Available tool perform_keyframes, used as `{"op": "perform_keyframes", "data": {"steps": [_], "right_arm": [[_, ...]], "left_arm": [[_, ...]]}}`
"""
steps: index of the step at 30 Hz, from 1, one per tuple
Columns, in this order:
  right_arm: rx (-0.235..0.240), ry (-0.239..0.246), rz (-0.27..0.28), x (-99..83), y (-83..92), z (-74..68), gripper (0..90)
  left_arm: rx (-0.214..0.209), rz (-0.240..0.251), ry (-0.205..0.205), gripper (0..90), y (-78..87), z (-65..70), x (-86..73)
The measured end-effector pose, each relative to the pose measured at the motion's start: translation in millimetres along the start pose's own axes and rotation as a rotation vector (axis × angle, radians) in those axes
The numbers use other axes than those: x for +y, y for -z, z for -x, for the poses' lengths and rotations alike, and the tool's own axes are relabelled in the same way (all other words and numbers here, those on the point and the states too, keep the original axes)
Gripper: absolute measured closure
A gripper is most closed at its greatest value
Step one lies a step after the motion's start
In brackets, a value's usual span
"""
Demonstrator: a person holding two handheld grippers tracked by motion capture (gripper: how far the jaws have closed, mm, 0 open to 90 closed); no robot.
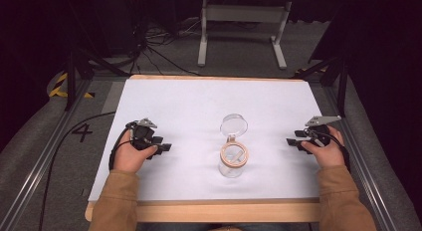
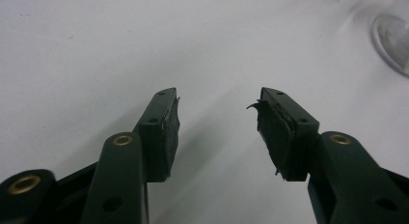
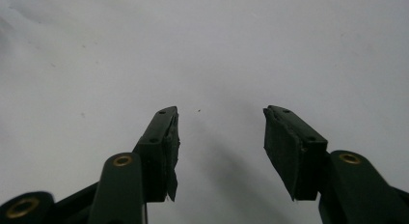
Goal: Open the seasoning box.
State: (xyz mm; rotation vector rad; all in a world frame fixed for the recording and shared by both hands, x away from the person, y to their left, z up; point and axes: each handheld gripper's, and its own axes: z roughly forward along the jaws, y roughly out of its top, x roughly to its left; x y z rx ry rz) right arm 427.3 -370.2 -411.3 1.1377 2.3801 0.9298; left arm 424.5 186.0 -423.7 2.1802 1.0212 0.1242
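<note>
Jar (image 1: 233, 160) – midway between tongs | left tongs (image 1: 166, 147) agape, empty | right tongs (image 1: 290, 141) likewise

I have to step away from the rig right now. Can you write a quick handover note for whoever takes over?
Left gripper: open, empty, resting on the white table, left of the jar.
Right gripper: open, empty, resting to the jar's right.
Glass jar: upright mid-table between the grippers, its hinged lid swung open and back.
Done: lid is open.
Left: neither gripper touches the jar yet.
</note>
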Motion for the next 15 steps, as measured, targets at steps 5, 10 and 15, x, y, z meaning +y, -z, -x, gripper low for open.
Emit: {"op": "perform_keyframes", "data": {"steps": [5, 10, 15], "right_arm": [[0.024, -0.01, -0.003, -6.2, -15.7, -1.4, 47.4], [0.017, 0.006, 0.012, -8.4, -22.0, -3.4, 47.5], [0.014, 0.013, 0.021, -9.5, -25.2, -5.5, 47.4]], "left_arm": [[-0.008, -0.027, -0.062, 48.0, -9.8, 0.8, -3.0], [-0.014, -0.027, -0.075, 47.2, -13.3, 0.1, -4.6], [-0.024, -0.044, -0.087, 44.5, -15.0, 2.2, -4.6]]}}
